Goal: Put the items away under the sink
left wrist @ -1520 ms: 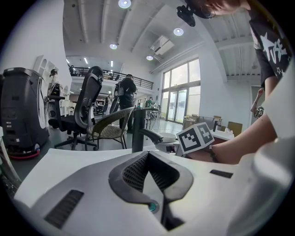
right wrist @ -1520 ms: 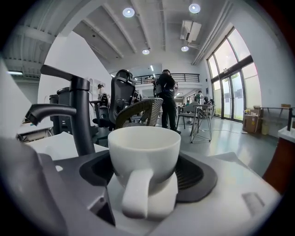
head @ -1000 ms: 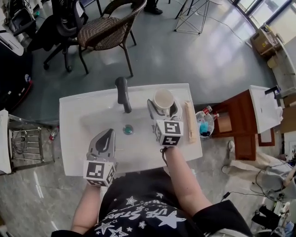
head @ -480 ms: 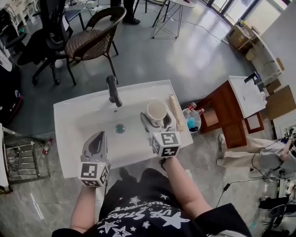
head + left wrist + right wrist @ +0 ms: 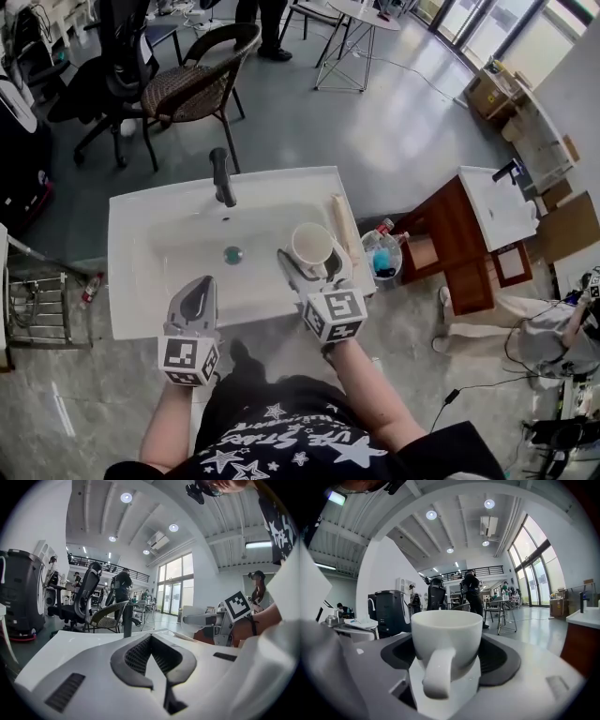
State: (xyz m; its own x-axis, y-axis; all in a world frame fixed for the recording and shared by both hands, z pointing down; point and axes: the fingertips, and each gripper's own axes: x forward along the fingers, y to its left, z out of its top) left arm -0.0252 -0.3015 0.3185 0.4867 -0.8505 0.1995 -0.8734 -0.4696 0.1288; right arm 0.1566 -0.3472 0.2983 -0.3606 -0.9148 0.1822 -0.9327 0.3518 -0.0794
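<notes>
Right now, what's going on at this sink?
A person stands at a white sink with a gripper in each hand. The right gripper holds a white mug upright between its jaws, above the sink's right side, with the handle pointing back toward the person. The left gripper is shut and empty, over the sink's front edge. A pale wooden piece lies on the right rim. Nothing has gone under the sink yet.

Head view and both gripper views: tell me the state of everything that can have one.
white mug: upright, gripped by its sides, handle toward the right gripper view's camera.
right gripper: closed on the white mug.
left gripper: closed, nothing between its jaws.
faucet: no water running.
</notes>
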